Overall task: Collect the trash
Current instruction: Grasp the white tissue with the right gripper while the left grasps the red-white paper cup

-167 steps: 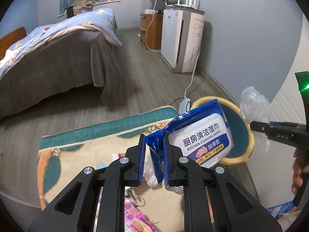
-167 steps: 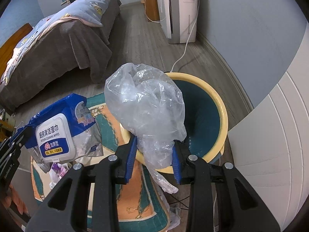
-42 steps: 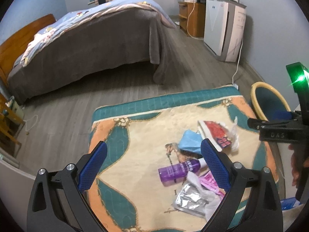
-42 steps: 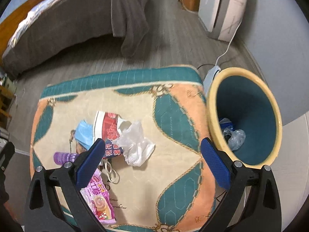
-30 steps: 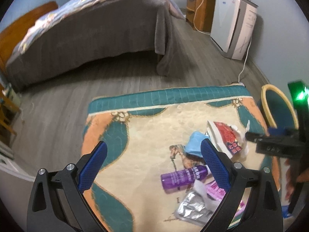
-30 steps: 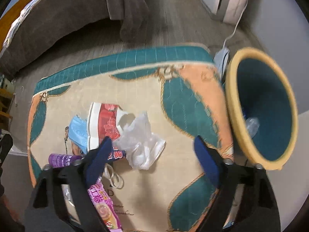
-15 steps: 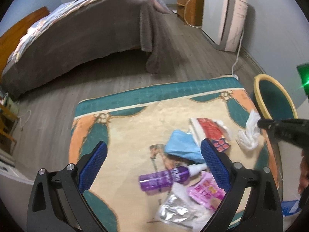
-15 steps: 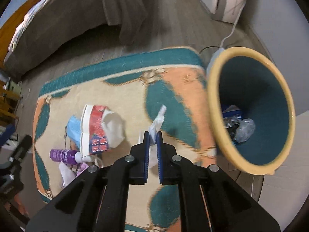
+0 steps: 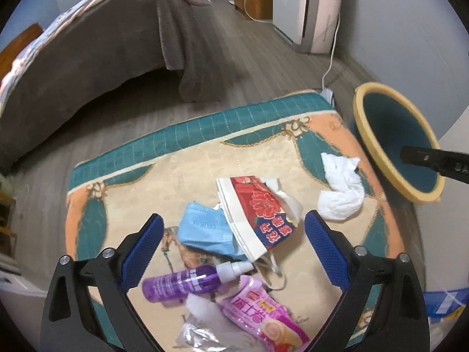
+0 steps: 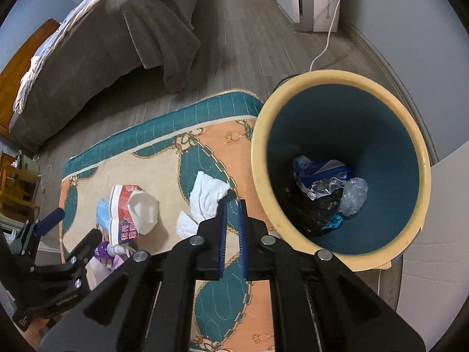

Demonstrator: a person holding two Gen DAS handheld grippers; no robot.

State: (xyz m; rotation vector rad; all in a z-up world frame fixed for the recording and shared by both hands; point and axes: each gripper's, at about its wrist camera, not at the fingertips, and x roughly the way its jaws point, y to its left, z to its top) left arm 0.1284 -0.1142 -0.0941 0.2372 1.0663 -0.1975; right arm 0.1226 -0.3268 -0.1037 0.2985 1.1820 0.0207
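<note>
A second ago my right claw (image 10: 231, 205) stood wide above the crumpled white tissue (image 10: 206, 198) on the rug (image 10: 187, 158); now its blue pads are drawn in almost together and the tissue hangs from their tips, clear of the rug near its edge beside the bin. The pinch looks thin to me, only a corner of the wad between the pads, so it could slip. The yellow-rimmed bin (image 10: 422, 158) stands just off that edge, with a blue wrapper and clear plastic already lying at its bottom, so I judge the carry to the rim is short.

My left claw (image 9: 231, 240) has slid in over the pile in the middle of the rug: jaws spread wide, nothing between them, with the blue face mask (image 9: 205, 231), the red-printed paper bag (image 9: 255, 214), the purple spray bottle (image 9: 187, 281) and the pink snack packet (image 9: 261, 314) framed in the gap. That hand seems set for the next pick.

Both claws tilt steeply down at the floor, the right one angled toward the mouth of the bin.
</note>
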